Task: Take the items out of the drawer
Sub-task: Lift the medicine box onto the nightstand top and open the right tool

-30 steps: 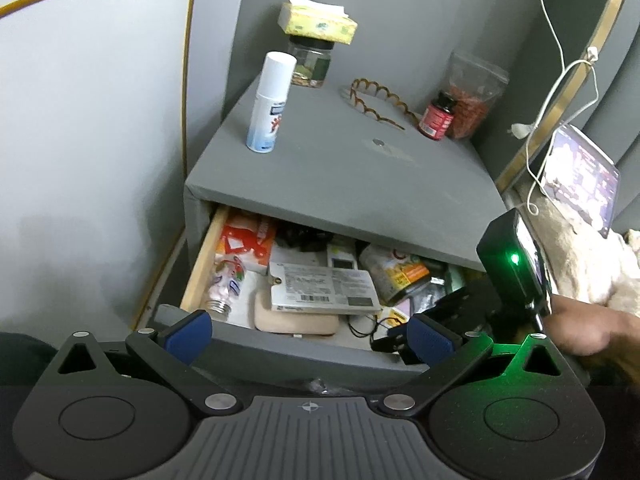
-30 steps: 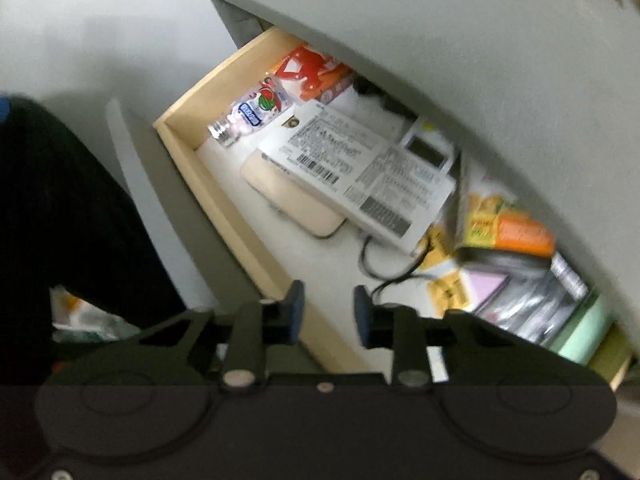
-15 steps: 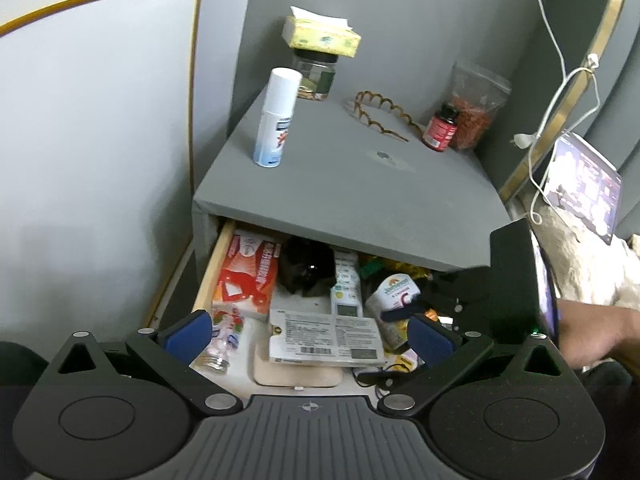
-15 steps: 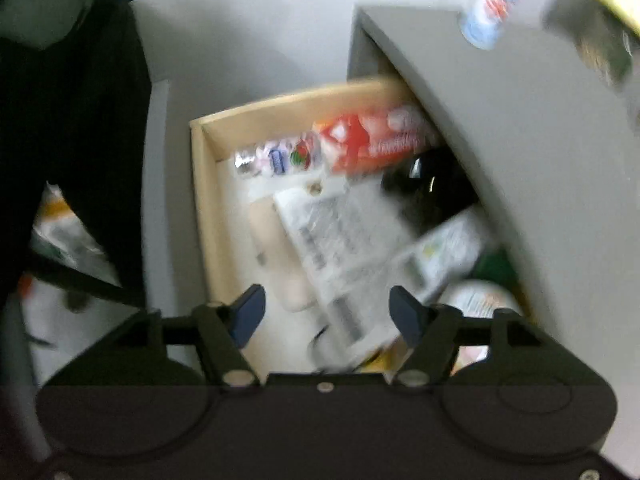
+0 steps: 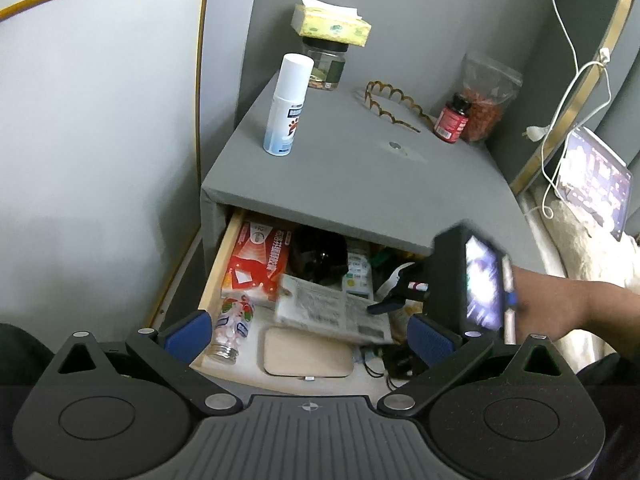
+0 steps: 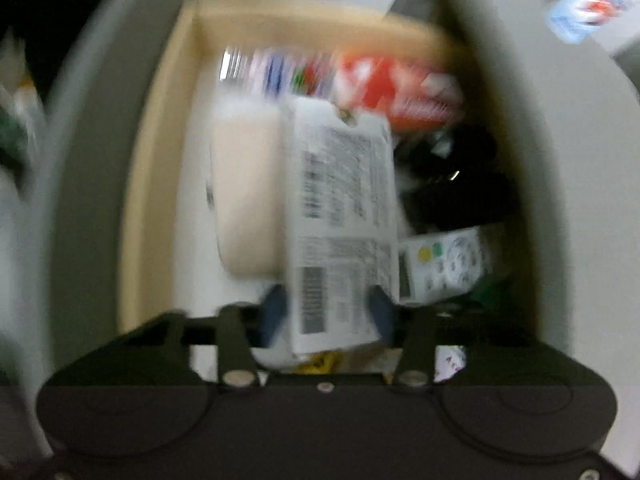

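Note:
The drawer [image 5: 218, 264] of the grey nightstand [image 5: 352, 176] stands open, full of items. A white flat packet with a barcode label [image 5: 332, 308] is lifted at one end above a beige case [image 5: 308, 350]. My right gripper [image 6: 326, 318] is shut on the packet's [image 6: 340, 216] near end; it also shows in the left wrist view [image 5: 394, 296], reaching in from the right. My left gripper [image 5: 308, 338] is open and empty, above the drawer's front. A red-and-white pack [image 5: 256, 260], a small bottle [image 5: 232, 328] and a remote [image 6: 444, 264] lie in the drawer.
On the nightstand top stand a white spray can [image 5: 288, 104], a jar [image 5: 326, 64] with a tissue pack on it, a hairband [image 5: 396, 106], a red pill bottle [image 5: 452, 120] and a bag. A tablet [image 5: 596, 188] and cables lie to the right.
The right gripper has swung over the drawer, closed on the white packet and raised its end. The left gripper has risen slightly, showing more of the drawer.

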A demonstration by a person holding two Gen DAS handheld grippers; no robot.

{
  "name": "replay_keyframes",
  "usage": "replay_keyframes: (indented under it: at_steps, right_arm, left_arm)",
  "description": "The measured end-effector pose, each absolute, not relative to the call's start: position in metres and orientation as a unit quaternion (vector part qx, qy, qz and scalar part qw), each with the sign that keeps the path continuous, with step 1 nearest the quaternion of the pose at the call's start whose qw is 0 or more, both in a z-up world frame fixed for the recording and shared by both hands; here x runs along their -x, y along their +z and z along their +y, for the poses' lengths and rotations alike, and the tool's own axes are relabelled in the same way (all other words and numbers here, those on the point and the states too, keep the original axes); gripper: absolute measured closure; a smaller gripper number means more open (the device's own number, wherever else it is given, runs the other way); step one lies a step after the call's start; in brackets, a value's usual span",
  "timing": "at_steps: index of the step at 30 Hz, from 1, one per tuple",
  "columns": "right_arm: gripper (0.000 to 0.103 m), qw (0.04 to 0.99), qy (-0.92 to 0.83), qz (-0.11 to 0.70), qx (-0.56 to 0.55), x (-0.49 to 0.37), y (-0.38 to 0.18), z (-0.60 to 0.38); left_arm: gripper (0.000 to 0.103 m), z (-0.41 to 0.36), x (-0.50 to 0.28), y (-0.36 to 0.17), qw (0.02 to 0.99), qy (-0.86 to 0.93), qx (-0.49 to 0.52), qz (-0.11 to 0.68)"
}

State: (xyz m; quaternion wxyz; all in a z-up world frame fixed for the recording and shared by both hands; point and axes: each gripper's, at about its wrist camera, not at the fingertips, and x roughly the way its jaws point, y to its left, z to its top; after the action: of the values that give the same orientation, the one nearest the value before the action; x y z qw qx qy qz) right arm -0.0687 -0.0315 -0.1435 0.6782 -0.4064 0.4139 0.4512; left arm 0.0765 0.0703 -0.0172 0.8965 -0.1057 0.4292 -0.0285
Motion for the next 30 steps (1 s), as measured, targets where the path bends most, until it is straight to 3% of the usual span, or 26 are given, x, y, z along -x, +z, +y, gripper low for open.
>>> replay_keyframes:
  at_steps: [5, 10, 14, 24, 30]
  right_arm:
    - [0.09, 0.709, 0.417, 0.402, 0.402, 0.05, -0.131, -0.02]
    - [0.087, 0.695, 0.425, 0.393, 0.425, 0.055, -0.135, 0.002]
    - [0.092, 0.704, 0.439, 0.39, 0.398, 0.052, -0.12, 0.007]
    - [0.092, 0.767, 0.462, 0.444, -0.017, -0.005, 0.012, -0.108]
    - [0.092, 0.799, 0.331, 0.461, -0.2, -0.042, -0.01, -0.151]
  left_arm:
    - [0.0, 0.069, -0.079, -0.018, 0.896, -0.03, 0.108, 0.43]
    - [0.0, 0.069, -0.08, -0.019, 0.895, -0.03, 0.109, 0.431]
    - [0.0, 0.07, -0.079, -0.019, 0.896, -0.025, 0.107, 0.431]
    - [0.0, 0.076, -0.078, -0.011, 0.9, -0.021, 0.118, 0.419]
    - [0.0, 0.072, -0.075, -0.009, 0.902, -0.022, 0.11, 0.418]
